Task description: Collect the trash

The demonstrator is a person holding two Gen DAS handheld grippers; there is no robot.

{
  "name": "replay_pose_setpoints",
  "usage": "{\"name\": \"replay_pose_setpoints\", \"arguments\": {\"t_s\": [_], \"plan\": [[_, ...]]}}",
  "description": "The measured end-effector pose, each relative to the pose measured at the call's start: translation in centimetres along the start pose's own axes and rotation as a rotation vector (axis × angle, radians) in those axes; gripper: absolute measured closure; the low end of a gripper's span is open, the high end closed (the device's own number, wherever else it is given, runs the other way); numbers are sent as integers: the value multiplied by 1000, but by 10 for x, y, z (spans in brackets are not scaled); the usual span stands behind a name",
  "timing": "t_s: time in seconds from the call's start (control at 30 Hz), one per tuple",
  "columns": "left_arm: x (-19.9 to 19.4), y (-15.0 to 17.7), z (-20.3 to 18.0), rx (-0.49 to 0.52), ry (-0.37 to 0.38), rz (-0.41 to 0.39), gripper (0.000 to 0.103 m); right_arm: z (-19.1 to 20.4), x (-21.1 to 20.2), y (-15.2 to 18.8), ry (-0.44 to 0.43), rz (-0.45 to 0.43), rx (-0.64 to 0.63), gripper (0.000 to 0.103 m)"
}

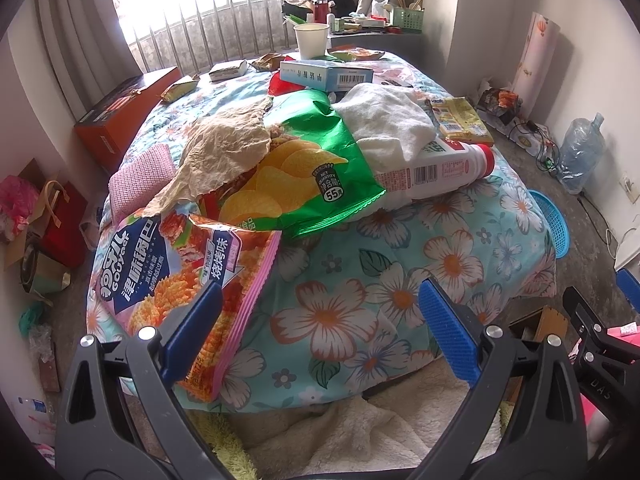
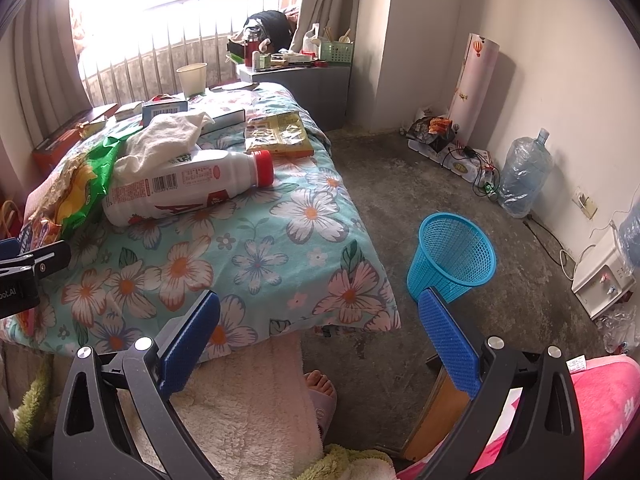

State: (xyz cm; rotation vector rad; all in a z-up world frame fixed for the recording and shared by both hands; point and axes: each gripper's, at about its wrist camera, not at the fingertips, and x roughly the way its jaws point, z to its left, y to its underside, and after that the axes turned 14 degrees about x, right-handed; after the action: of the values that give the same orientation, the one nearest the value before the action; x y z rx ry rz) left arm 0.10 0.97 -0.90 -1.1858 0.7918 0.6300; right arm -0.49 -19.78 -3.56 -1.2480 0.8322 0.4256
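Trash is piled on a table under a floral cloth (image 1: 400, 264): a pink snack bag (image 1: 192, 276), a green chip bag (image 1: 308, 168), crumpled brown paper (image 1: 224, 148), a white red-capped bottle (image 1: 444, 168) lying flat, a white cloth (image 1: 392, 120) and a yellow packet (image 1: 460, 118). My left gripper (image 1: 320, 324) is open just in front of the table, its left finger overlapping the pink bag's near corner. My right gripper (image 2: 320, 344) is open and empty at the table's right front corner. A blue mesh bin (image 2: 452, 256) stands on the floor to the right.
Farther back on the table sit a paper cup (image 1: 311, 40), a blue box (image 1: 326, 74) and small wrappers (image 1: 180, 88). An orange box (image 1: 124, 112) lies at the left. A water jug (image 2: 524, 172), cables and a white appliance (image 2: 600, 276) line the right wall. A foot in a slipper (image 2: 320, 396) is below.
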Motion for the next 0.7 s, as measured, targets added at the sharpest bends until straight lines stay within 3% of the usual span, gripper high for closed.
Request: {"name": "replay_pose_setpoints", "arguments": {"t_s": [0.7], "plan": [[3, -2, 3, -6, 0, 5, 9, 5, 5, -7, -16, -3, 5, 6]]}}
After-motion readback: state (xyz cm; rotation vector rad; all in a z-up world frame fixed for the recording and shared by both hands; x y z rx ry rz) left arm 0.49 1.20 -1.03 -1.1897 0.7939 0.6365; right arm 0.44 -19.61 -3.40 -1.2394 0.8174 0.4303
